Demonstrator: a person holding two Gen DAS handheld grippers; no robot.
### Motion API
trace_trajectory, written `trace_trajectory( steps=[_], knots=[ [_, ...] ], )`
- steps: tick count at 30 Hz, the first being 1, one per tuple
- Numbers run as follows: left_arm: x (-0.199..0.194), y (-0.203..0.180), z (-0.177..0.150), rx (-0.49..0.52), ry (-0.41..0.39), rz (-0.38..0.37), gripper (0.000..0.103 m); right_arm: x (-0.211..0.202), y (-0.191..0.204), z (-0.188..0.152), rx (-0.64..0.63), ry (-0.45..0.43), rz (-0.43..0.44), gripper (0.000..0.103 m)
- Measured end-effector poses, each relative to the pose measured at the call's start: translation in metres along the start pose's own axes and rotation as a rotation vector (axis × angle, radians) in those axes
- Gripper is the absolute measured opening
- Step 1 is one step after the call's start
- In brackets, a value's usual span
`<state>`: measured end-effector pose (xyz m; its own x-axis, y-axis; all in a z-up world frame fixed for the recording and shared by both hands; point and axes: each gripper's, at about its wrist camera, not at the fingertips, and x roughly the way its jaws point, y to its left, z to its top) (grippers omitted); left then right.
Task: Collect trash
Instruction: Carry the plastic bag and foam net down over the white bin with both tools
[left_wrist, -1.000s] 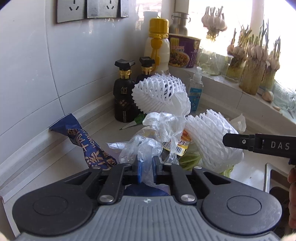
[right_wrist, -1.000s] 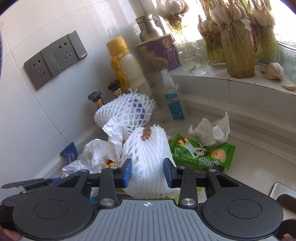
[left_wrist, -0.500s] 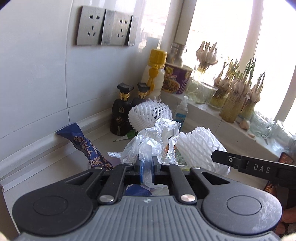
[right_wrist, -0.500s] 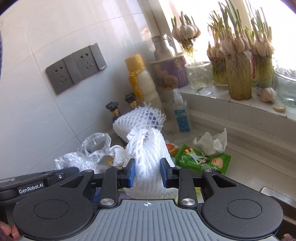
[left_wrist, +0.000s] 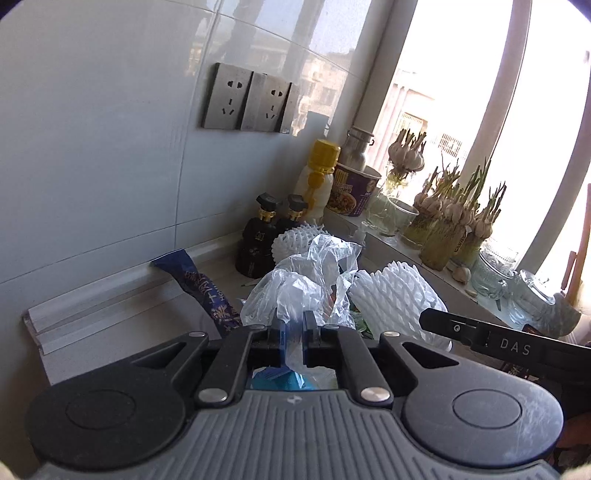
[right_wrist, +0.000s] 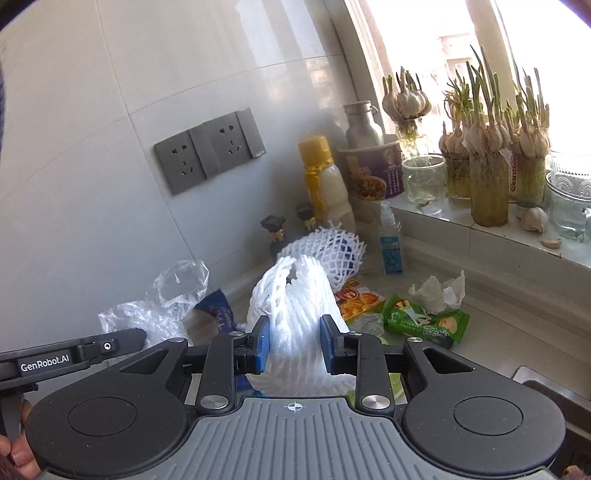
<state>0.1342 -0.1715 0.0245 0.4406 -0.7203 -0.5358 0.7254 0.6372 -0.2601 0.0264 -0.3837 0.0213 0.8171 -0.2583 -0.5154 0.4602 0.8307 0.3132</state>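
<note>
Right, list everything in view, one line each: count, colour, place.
foam net: 1, white, in right gripper
second foam net: 1, white, by dark bottles
plastic bag: 1, clear, in left gripper
blue wrapper: 1, against wall
green snack bag: 1, on counter
tissue: 1, white, behind snack bag
dark bottles: 2, by wall
spray bottle: 1, clear
noodle cup: 1, purple, on sill
sockets: 2, grey, on wall
left gripper: shut
right gripper: shut
</note>
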Motion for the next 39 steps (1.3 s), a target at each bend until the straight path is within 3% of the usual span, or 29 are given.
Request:
trace_trajectory(
  steps=[10, 19, 24, 33, 39],
  knots=[
    [-0.078, 0.033, -0.031, -0.067, 0.016, 0.057, 0.007, -0.036, 0.057, -0.039, -0.097, 0.084, 0.116, 0.027],
    [-0.147, 0.059, -0.075, -0.191, 0.075, 0.142, 0.007, -0.075, 0.102, -0.082, -0.154, 0.172, 0.197, 0.027],
    [-0.174, 0.078, -0.096, -0.269, 0.069, 0.189, 0.007, -0.09, 0.127, -0.108, -0.173, 0.202, 0.257, 0.027],
    [-0.187, 0.116, -0.131, -0.351, 0.073, 0.274, 0.007, -0.079, 0.166, -0.152, -0.237, 0.296, 0.352, 0.027],
    [-0.181, 0.142, -0.162, -0.399, 0.097, 0.316, 0.007, -0.055, 0.186, -0.185, -0.282, 0.366, 0.362, 0.027]
  ],
)
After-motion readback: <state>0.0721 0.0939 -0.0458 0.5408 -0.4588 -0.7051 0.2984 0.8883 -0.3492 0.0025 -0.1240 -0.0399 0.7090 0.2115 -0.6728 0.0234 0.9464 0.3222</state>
